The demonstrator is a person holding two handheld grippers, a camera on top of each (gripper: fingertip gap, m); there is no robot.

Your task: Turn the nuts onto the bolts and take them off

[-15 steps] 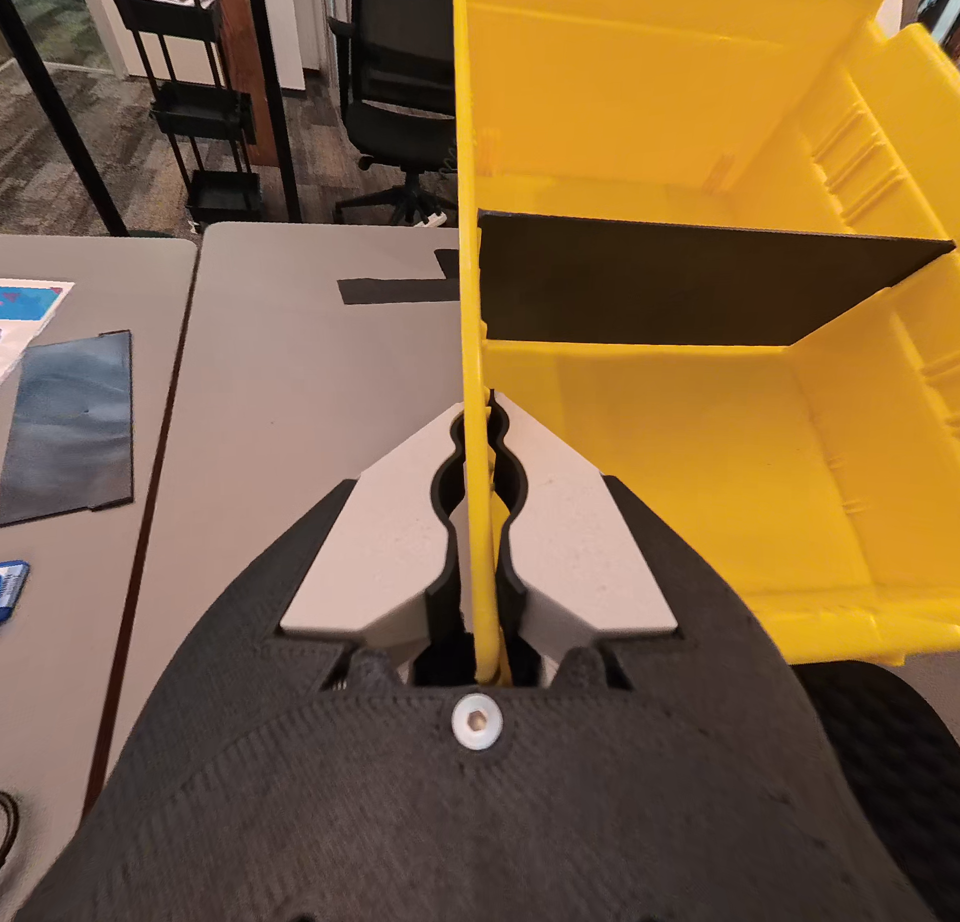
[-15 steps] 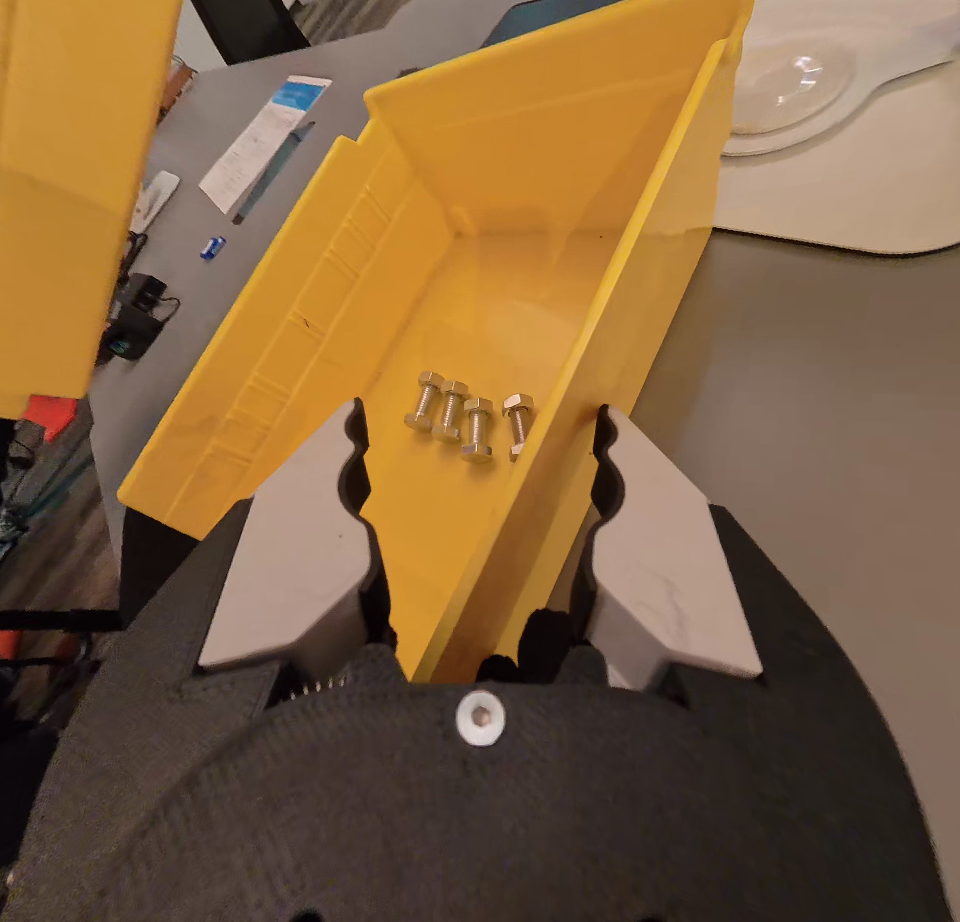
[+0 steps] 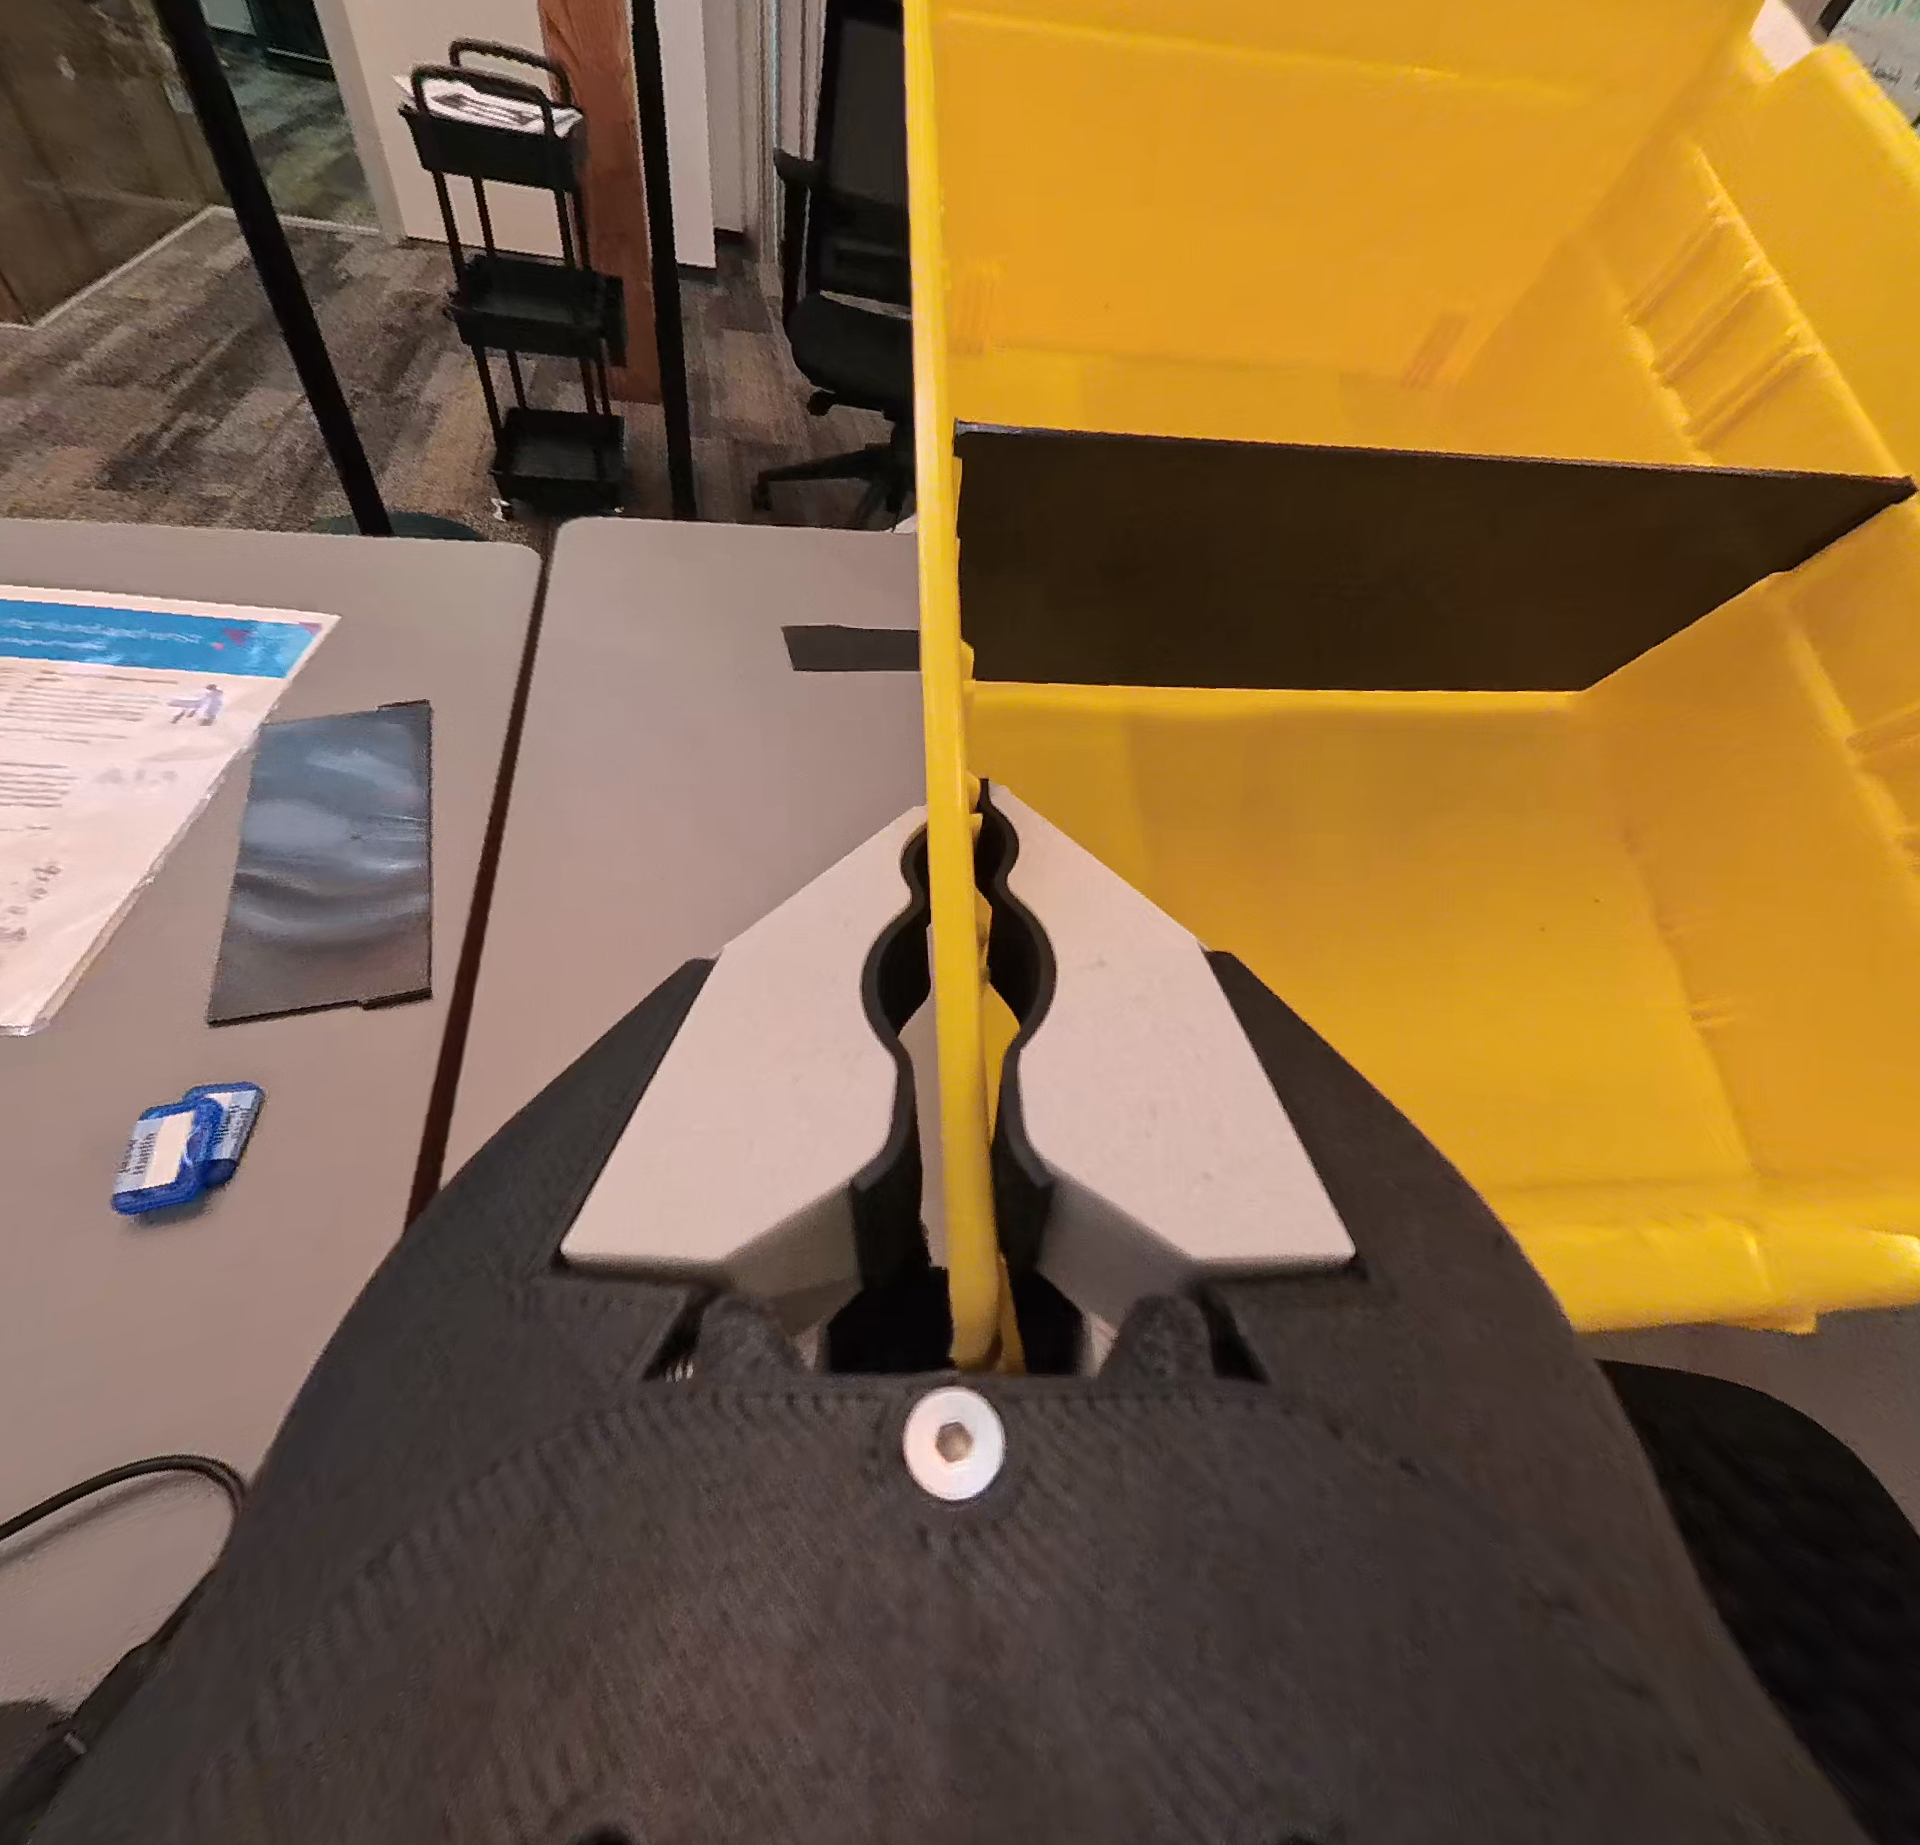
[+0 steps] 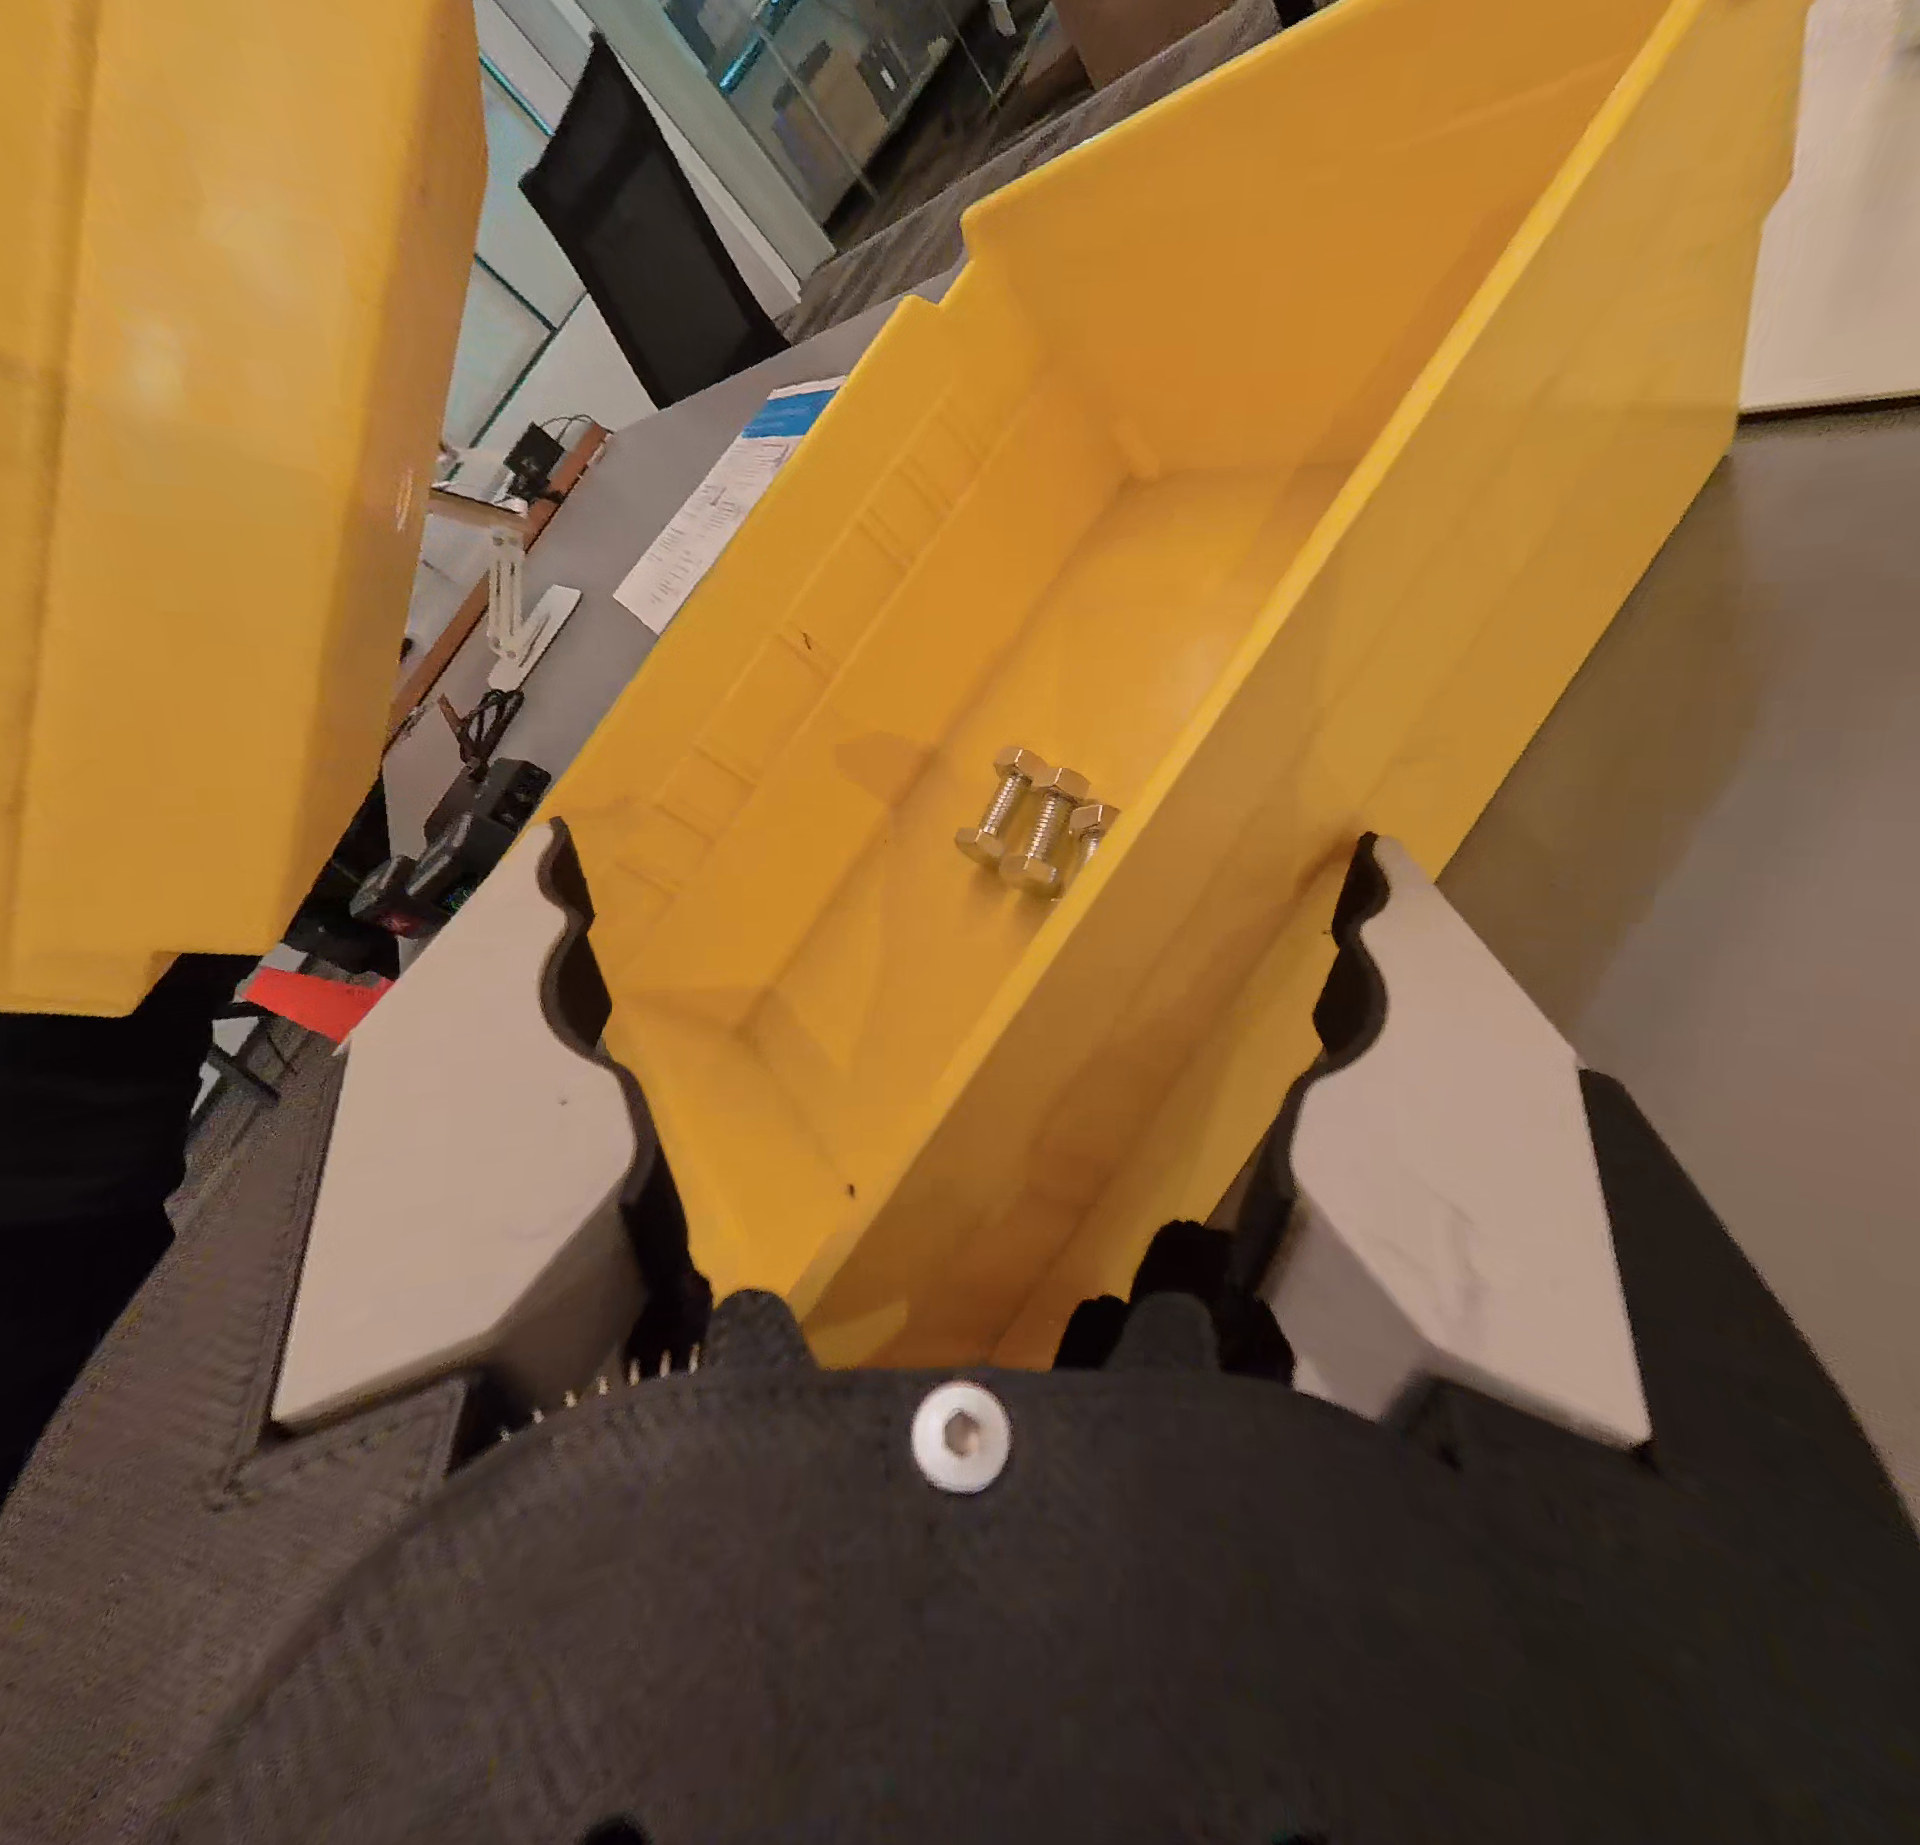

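Note:
My left gripper (image 3: 961, 808) is shut on the thin left side wall of a yellow bin (image 3: 1351, 964). A black divider (image 3: 1351, 569) crosses that bin, and its near compartment shows nothing inside. The same bin shows in the right wrist view (image 4: 208, 445) at upper left. My right gripper (image 4: 966, 860) is open, its jaws straddling the near end and right wall of a second yellow bin (image 4: 1351, 341). Three bolts with nuts on them (image 4: 1029, 829) lie together on its floor against the right wall.
On the grey tables to the left lie a printed sheet (image 3: 94, 756), a dark flat sheet (image 3: 332, 860), small blue items (image 3: 187, 1146) and a strip of black tape (image 3: 847, 647). A black cart (image 3: 520, 289) and office chair (image 3: 852, 237) stand behind. Black electronics (image 4: 488, 787) sit at left.
The right wrist view has tilted and moved lower. The bolts have slid together against the bin's right wall. The left gripper has shifted slightly, still clamped on the bin wall.

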